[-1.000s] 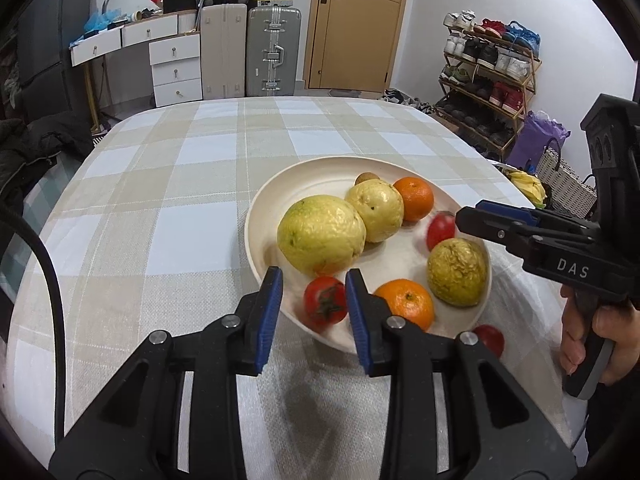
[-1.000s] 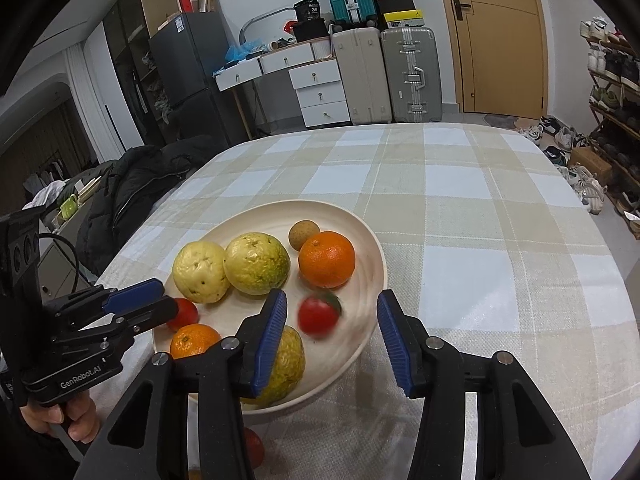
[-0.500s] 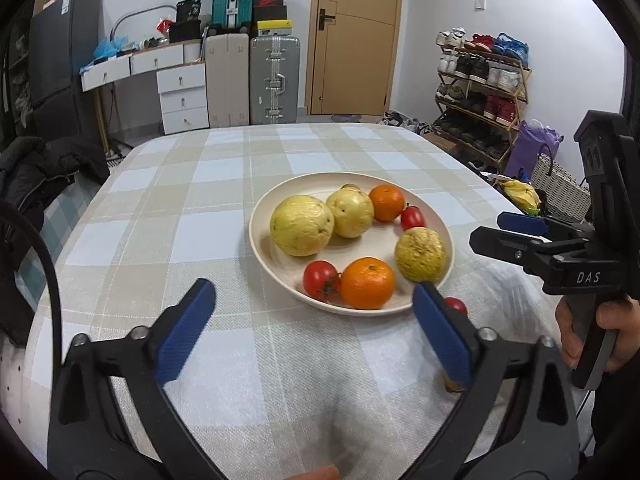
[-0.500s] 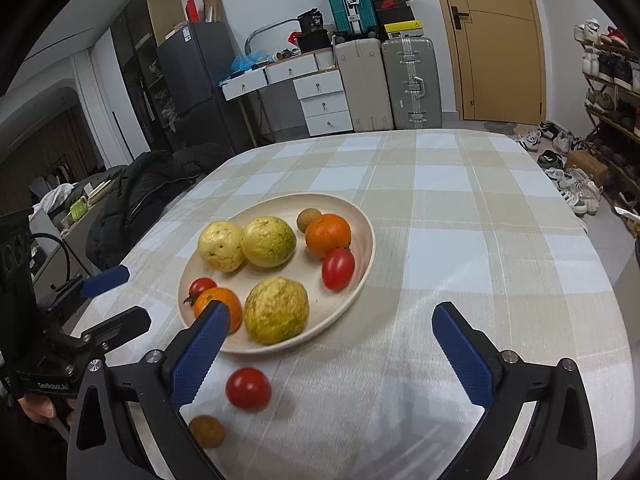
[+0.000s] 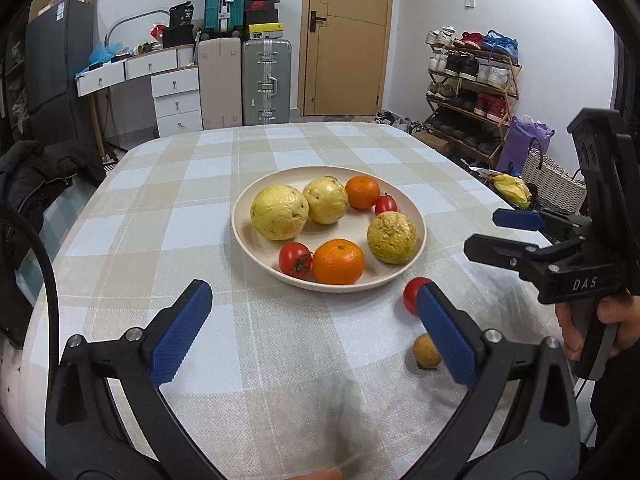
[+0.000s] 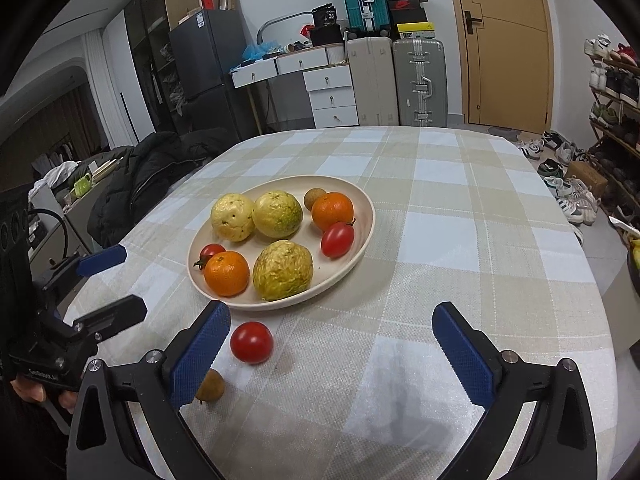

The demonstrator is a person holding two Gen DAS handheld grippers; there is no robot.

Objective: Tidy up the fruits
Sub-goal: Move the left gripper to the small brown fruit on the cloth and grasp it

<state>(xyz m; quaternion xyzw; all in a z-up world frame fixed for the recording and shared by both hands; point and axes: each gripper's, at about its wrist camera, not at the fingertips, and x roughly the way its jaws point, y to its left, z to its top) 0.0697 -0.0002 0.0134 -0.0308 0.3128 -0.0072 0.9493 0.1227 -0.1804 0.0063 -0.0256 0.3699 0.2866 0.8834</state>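
A cream plate [image 5: 248,200] [image 6: 366,216] on the checked tablecloth holds three yellow-green guavas, two oranges, two tomatoes and a small brown fruit [image 6: 313,199]. A loose red tomato [image 6: 252,342] [image 5: 411,294] and a small brown fruit [image 6: 210,386] [image 5: 426,351] lie on the cloth just in front of the plate. My left gripper [image 5: 316,334] is open and empty, held back from the plate's near rim. My right gripper [image 6: 330,352] is open and empty, with the loose tomato by its left finger.
The table's edge curves off on the right and left. A dark jacket [image 6: 148,172] lies on a chair to the left. A shoe rack [image 5: 472,80], suitcases [image 5: 266,80] and white drawers [image 5: 176,96] stand beyond the table.
Both grippers opened wide and pulled back from the plate. The tomatoes between their fingers one second ago now lie in the plate.
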